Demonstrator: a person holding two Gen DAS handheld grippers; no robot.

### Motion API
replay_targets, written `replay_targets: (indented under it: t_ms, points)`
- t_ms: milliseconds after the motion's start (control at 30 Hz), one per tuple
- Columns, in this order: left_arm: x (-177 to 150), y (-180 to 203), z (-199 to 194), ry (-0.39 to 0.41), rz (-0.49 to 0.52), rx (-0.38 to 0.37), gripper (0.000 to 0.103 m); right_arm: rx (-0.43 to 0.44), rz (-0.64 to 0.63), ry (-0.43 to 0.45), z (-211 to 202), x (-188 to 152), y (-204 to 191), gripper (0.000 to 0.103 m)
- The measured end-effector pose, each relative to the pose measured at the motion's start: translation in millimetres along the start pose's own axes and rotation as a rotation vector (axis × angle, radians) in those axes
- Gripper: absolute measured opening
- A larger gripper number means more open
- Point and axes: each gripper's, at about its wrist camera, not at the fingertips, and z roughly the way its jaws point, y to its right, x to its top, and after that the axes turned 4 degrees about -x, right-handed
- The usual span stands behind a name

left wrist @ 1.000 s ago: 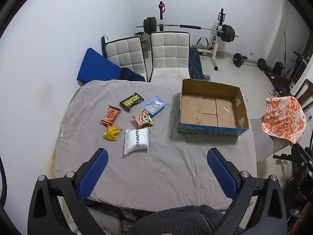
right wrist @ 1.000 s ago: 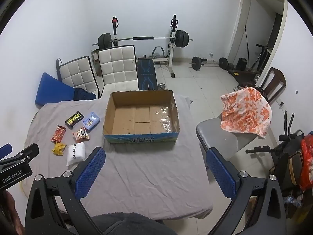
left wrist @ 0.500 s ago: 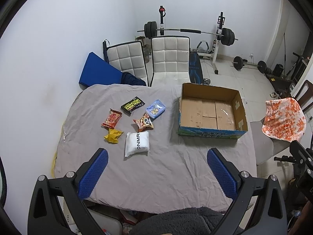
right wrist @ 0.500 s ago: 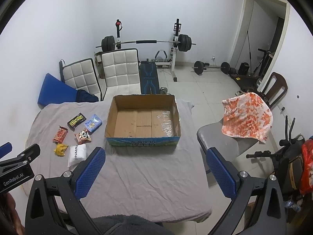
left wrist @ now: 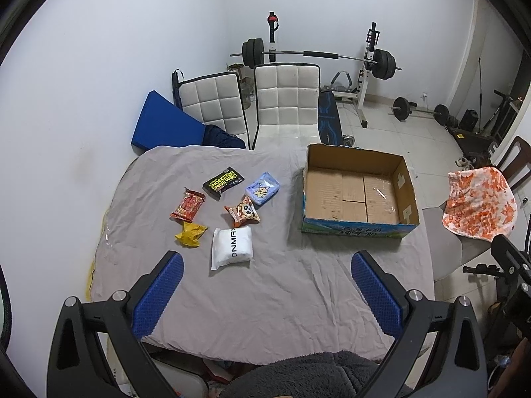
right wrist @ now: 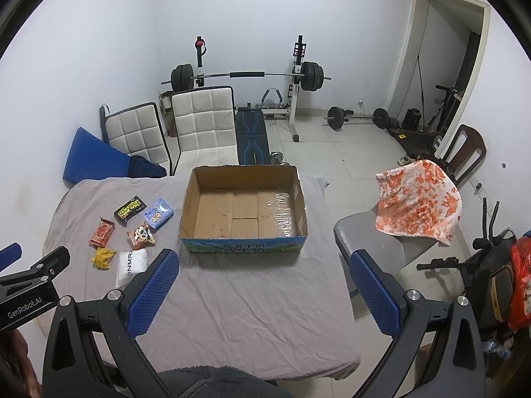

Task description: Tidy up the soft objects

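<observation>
Left gripper (left wrist: 265,285) and right gripper (right wrist: 264,282): both spread wide, holding nothing, above near edge of table (left wrist: 285,301). 6 soft packets, white pouch (left wrist: 231,247) nearest, near left edge; cardboard box (left wrist: 358,192) apparently bare. Risk: slick pouch slipping from pinch, cloth snagging.

Left tool (left wrist: 267,287) held high and level, blue pads (left wrist: 158,293) spread wide, gripping nothing. Right tool (right wrist: 265,287) likewise raised, pads (right wrist: 375,293) wide apart, empty. Both pointed forward and down, side by side.

The right finger hides the white packet's (right wrist: 130,267) near corner; its print is cut off.
</observation>
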Motion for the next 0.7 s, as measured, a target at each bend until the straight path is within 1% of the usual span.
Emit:
replay_targets:
  t_ms: [233,567,700]
  points:
    - [4,-2,2,0.004,-0.004,-0.004,0.103,-0.001,0.000,0.002,-1,0,1,0.103]
    - [9,-6,8,-0.004,-0.013,-0.002,0.103,-0.004,0.000,0.007,2,11,-4,0.103]
    - [11,-7,9,-0.004,-0.011,0.002,0.103,0.006,-0.004,0.002,11,15,-7,0.103]
